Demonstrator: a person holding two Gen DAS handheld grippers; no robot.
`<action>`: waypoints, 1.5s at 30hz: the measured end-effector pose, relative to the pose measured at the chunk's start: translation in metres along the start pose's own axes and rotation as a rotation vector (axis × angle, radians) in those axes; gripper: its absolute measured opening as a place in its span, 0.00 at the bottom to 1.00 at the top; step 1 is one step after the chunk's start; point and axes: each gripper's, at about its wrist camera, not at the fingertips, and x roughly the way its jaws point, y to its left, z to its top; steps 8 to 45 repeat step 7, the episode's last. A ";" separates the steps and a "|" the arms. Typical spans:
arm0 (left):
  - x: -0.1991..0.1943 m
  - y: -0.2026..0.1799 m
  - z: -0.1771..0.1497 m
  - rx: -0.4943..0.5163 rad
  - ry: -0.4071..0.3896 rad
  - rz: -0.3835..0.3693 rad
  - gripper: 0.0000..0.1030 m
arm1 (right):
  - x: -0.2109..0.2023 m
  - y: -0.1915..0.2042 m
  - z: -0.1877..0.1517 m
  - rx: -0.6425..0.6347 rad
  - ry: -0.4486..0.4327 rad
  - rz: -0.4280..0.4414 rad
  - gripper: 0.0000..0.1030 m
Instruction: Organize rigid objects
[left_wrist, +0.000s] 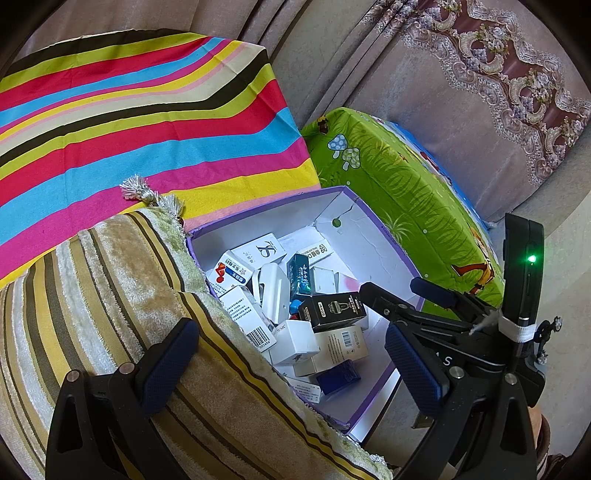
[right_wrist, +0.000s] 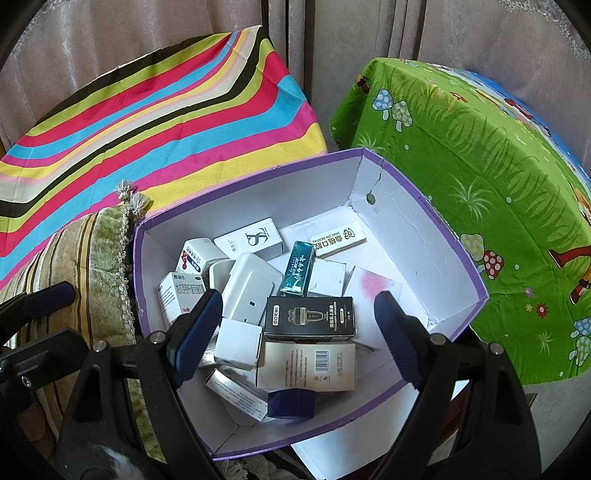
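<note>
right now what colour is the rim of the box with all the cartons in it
Purple rim; right wrist view shows it best.

Both views are brightly lit by daylight, with colours saturated. Strong fisheye distortion bends straight edges; corners are vignetted black. The white box interior (right_wrist: 406, 236) is slightly washed out. Focus is sharp throughout, without motion blur.

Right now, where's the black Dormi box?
In the right wrist view the black Dormi box lies near the middle of the purple-rimmed box, below the teal pack, above a barcoded white box.
</note>
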 end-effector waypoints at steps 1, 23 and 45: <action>0.000 0.000 0.000 0.000 -0.001 -0.002 0.99 | 0.000 0.000 0.000 0.000 0.001 0.000 0.84; 0.003 -0.002 0.001 0.019 -0.003 0.006 1.00 | 0.001 -0.003 -0.005 0.015 0.001 -0.005 0.84; 0.003 -0.002 0.001 0.019 -0.003 0.006 1.00 | 0.001 -0.003 -0.005 0.015 0.001 -0.005 0.84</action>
